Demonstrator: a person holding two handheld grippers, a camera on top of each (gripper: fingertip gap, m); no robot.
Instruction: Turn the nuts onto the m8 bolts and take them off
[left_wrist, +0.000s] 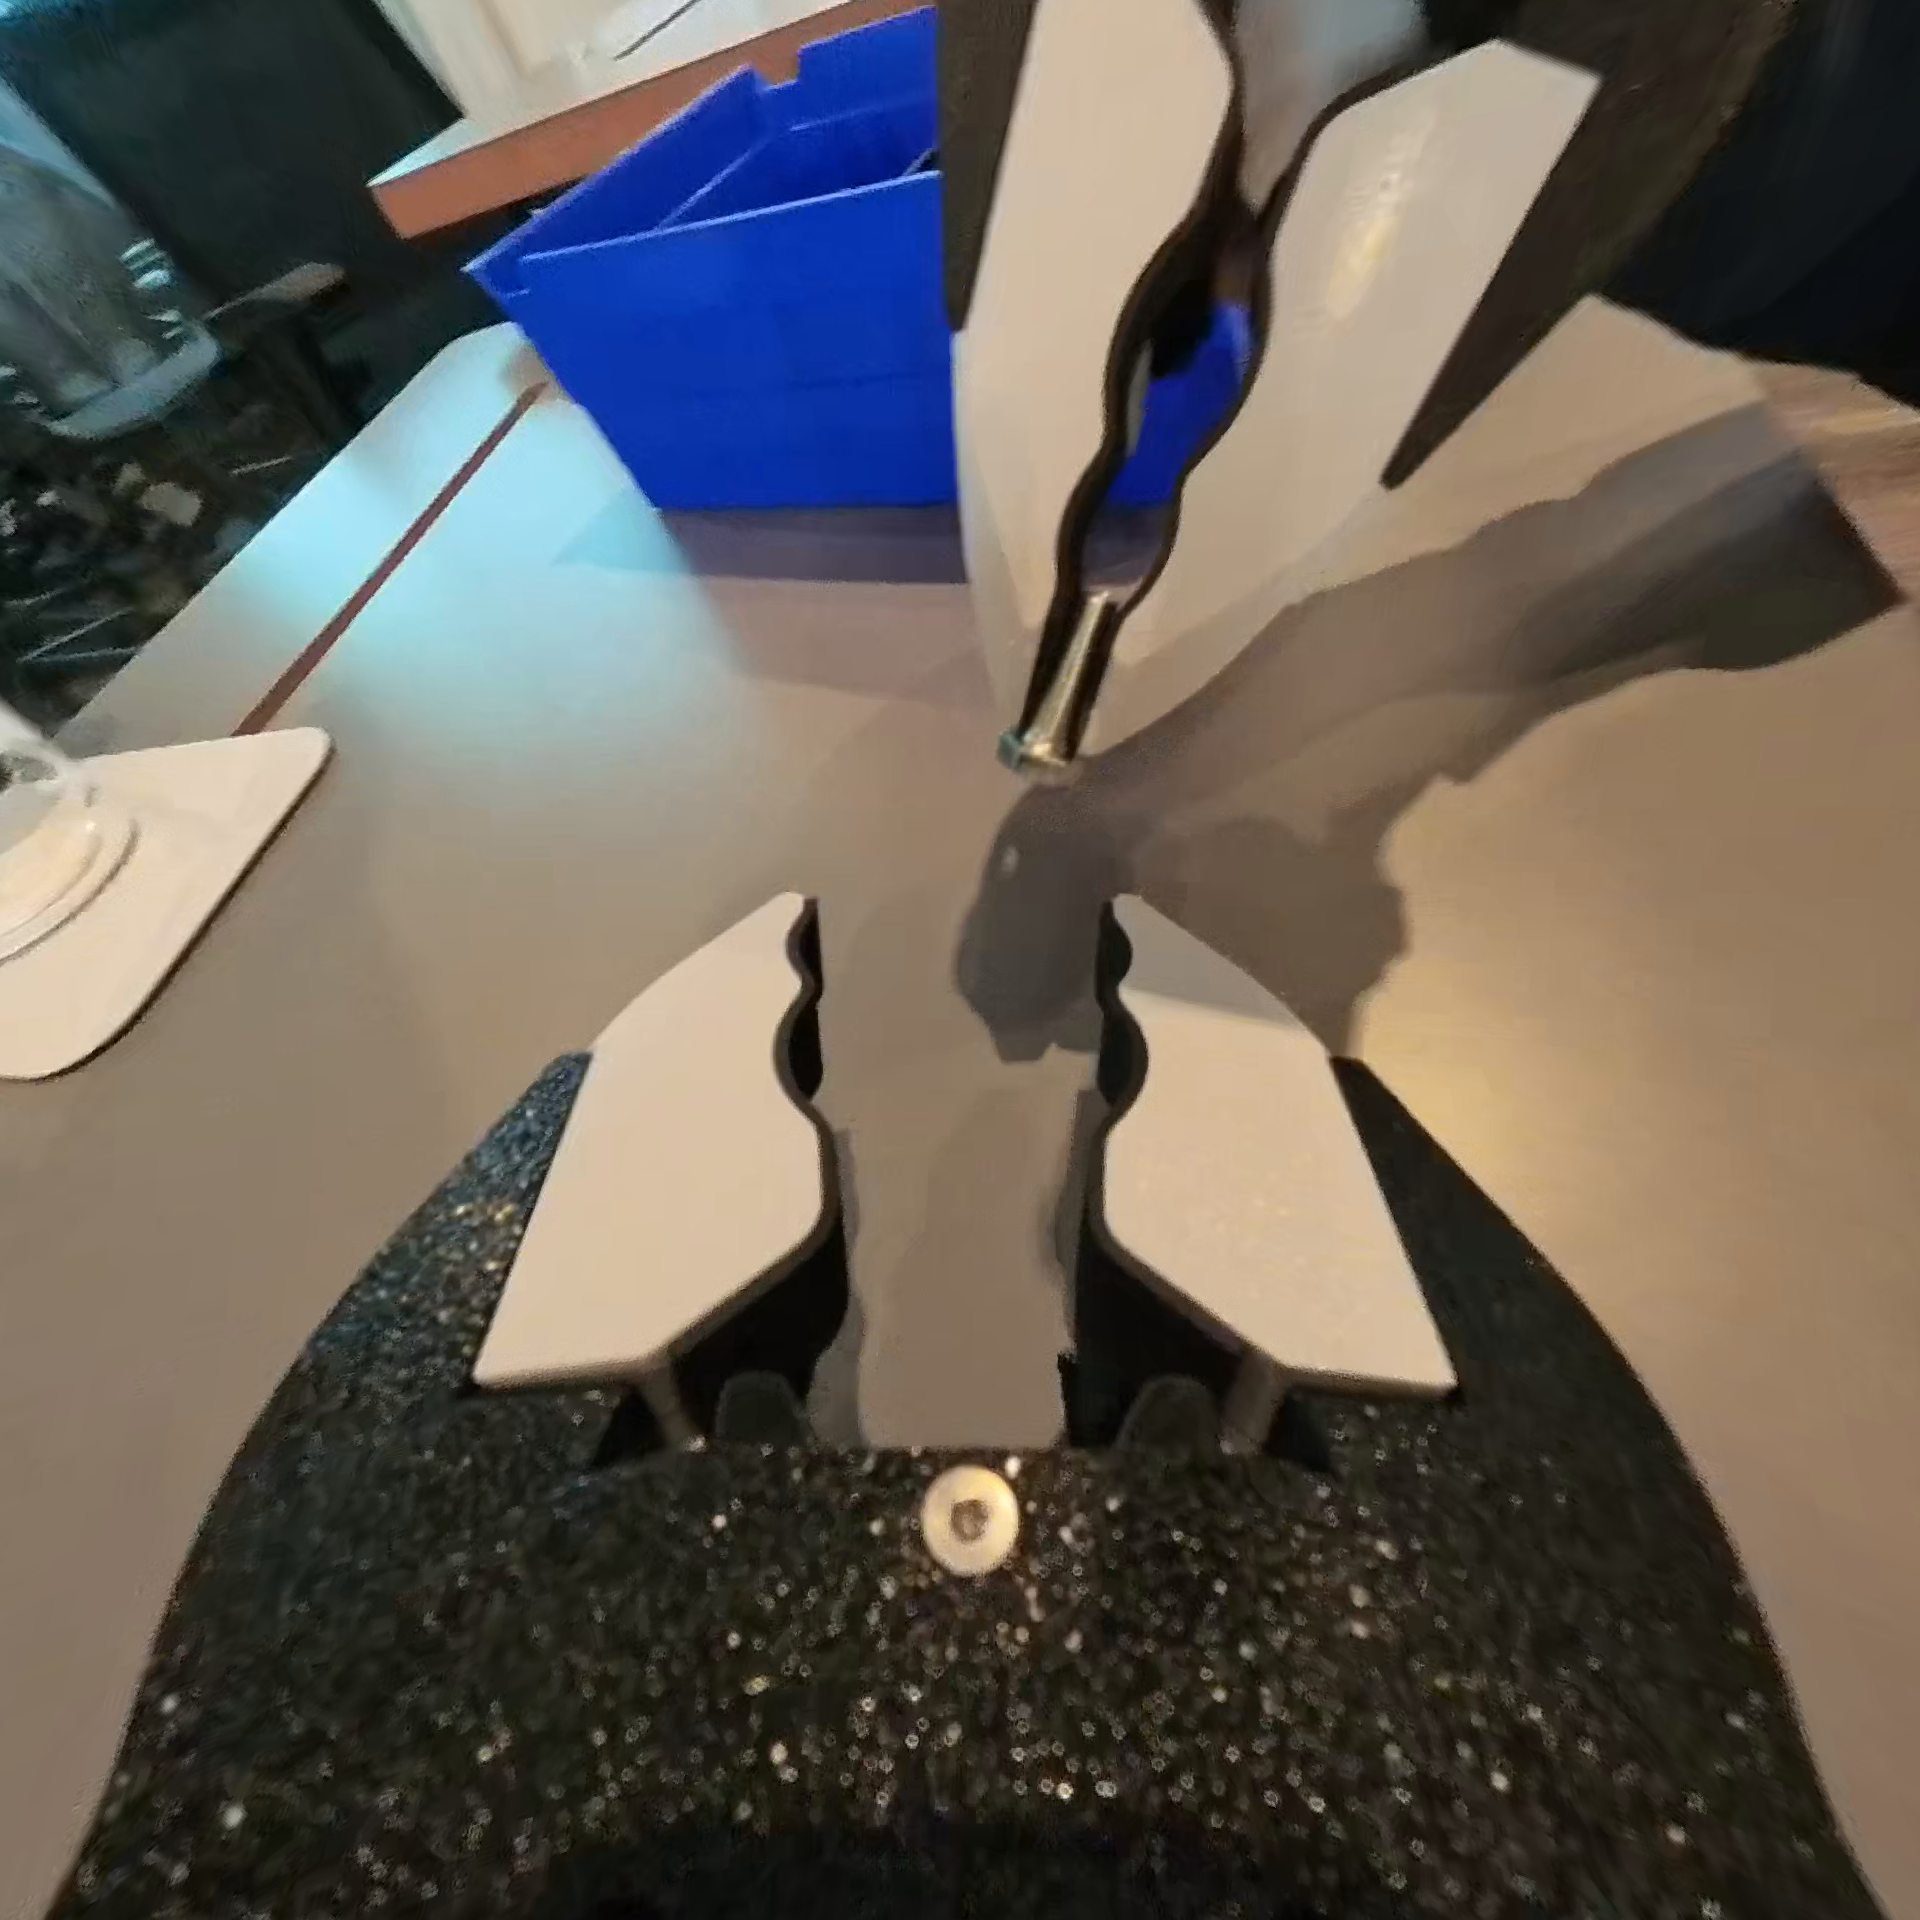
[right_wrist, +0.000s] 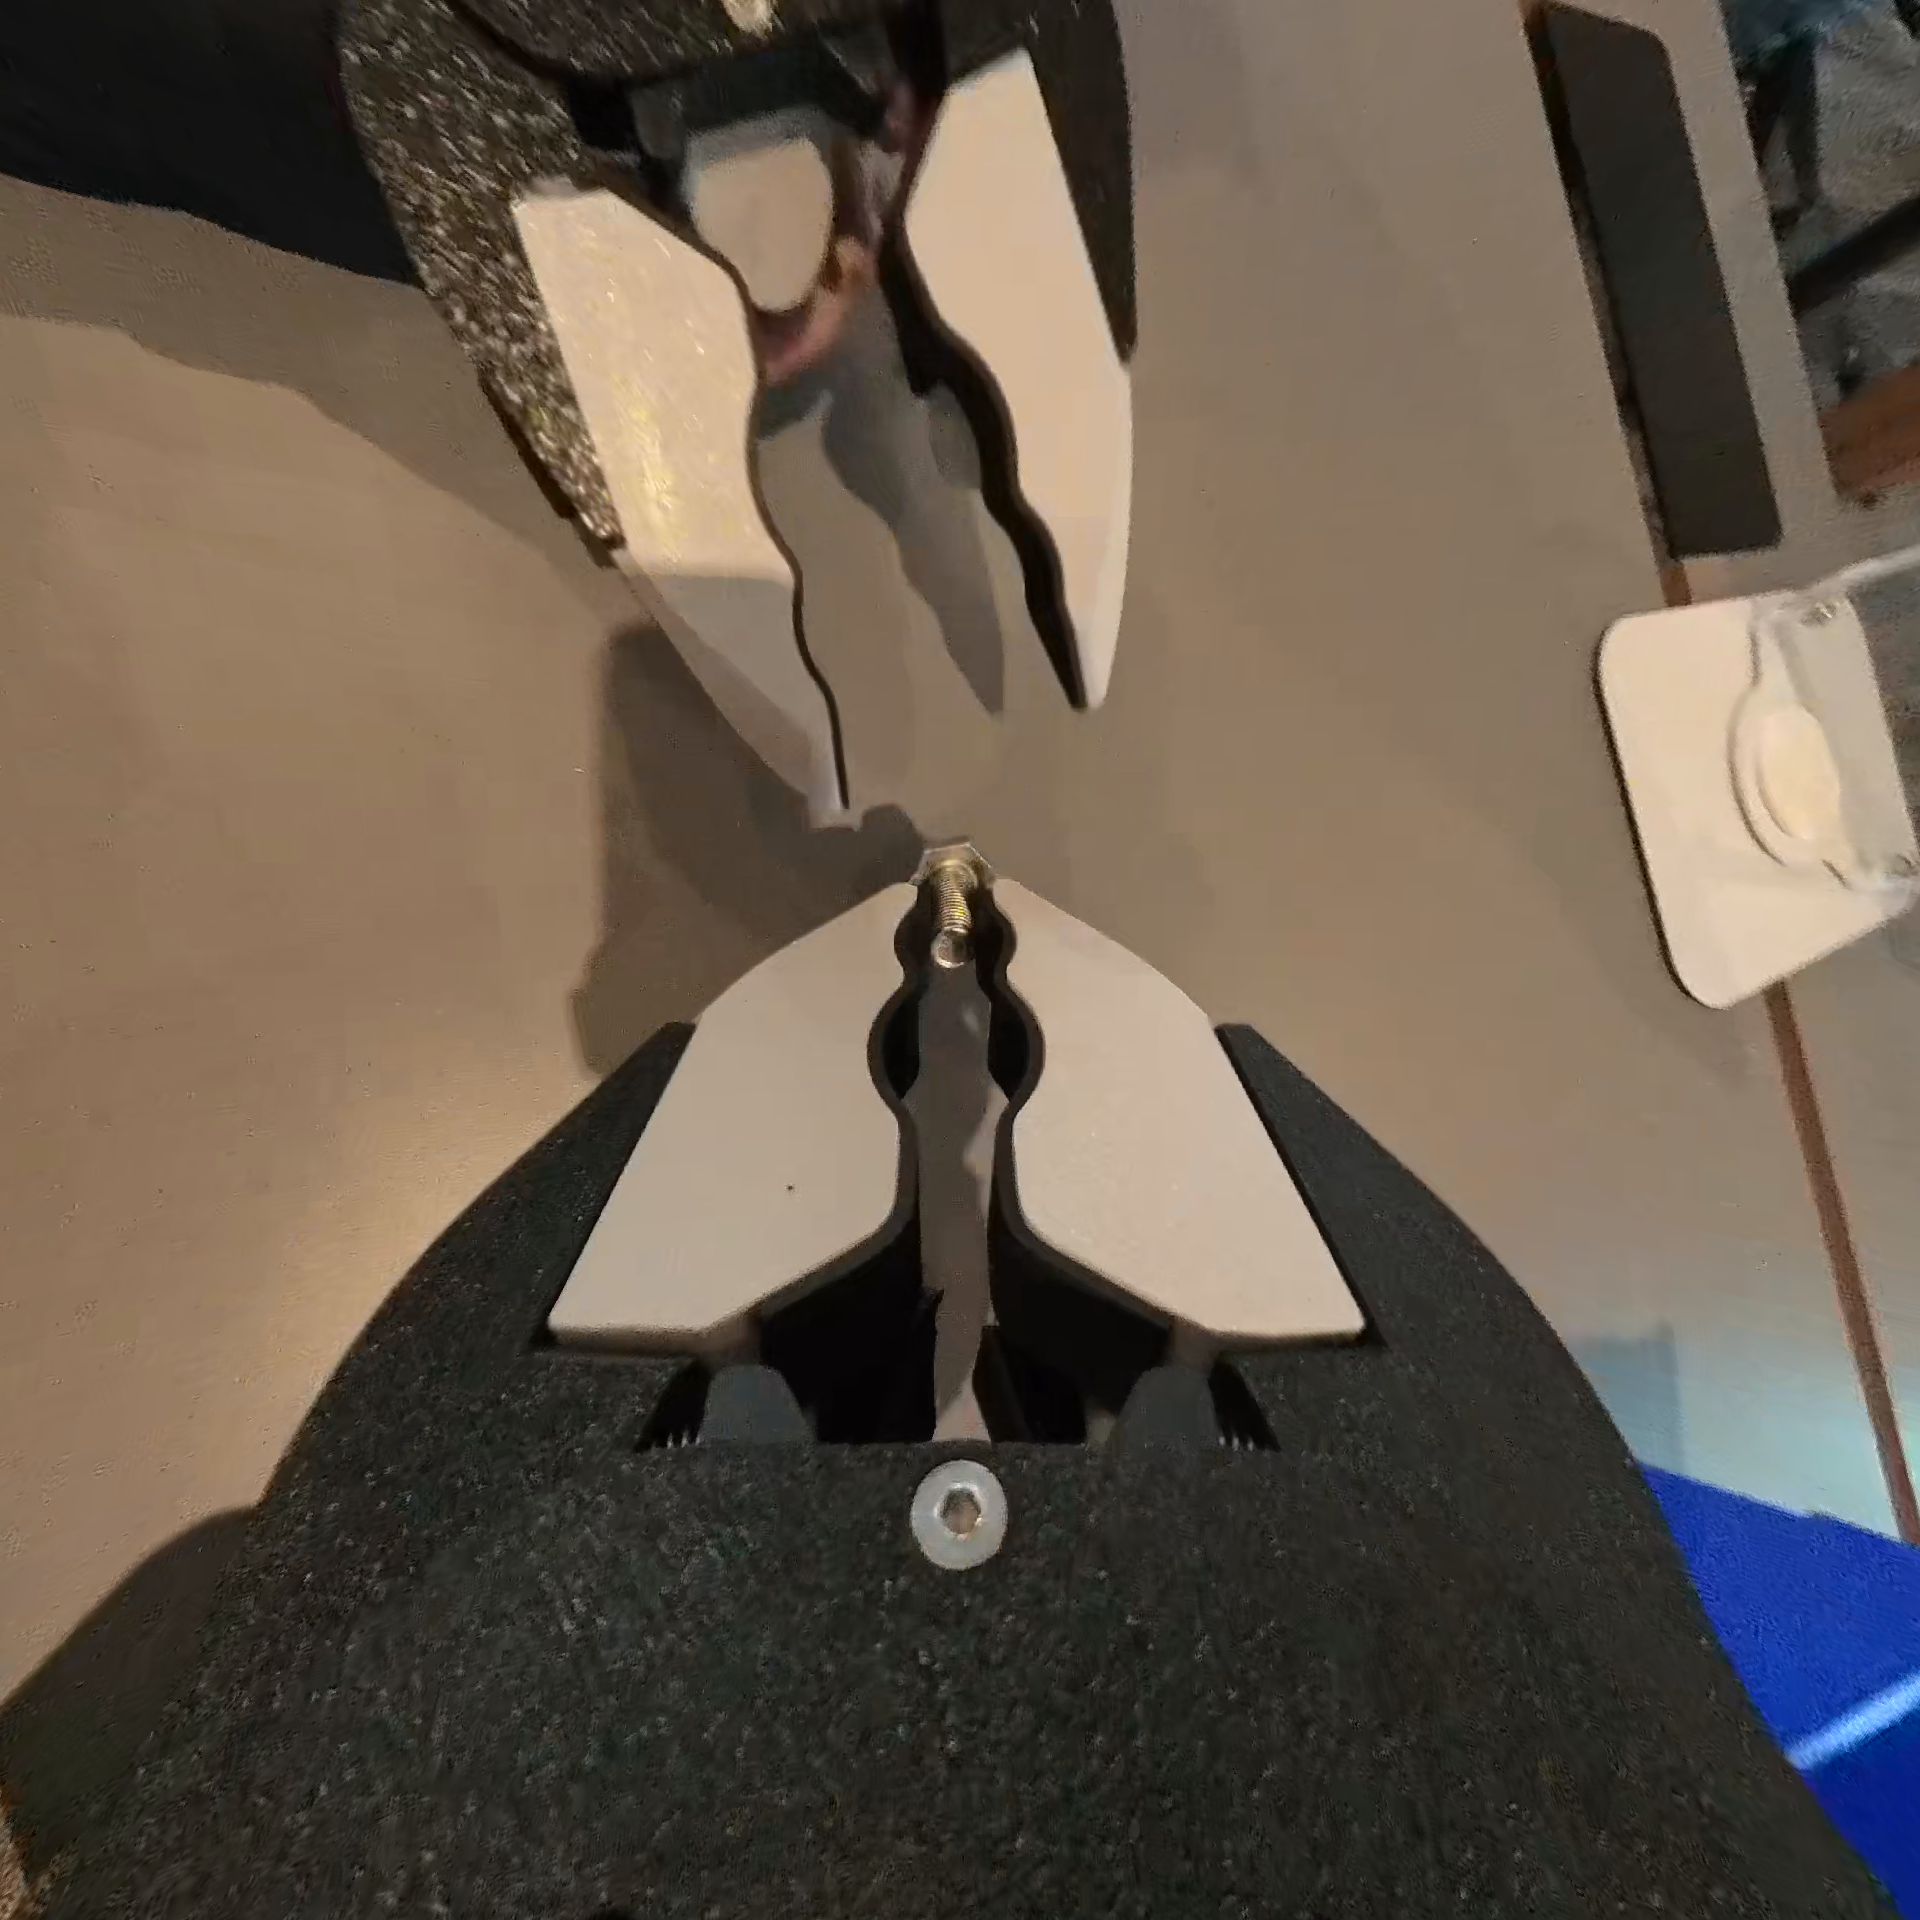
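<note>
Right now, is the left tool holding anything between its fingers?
No: in the left wrist view the left tool stands open over bare table, while the bolt is clamped in the right tool.

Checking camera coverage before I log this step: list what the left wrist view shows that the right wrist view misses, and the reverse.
Left wrist view only: the whole blue plastic bin with its dividers, and the brown-edged table behind it.

Right wrist view only: the silver bolt's threaded end between the right gripper's jaws, and a flat black pad.

Both: the silver hex-head bolt, the open, empty left gripper, the grey tabletop, the white mat under clear glass.
</note>
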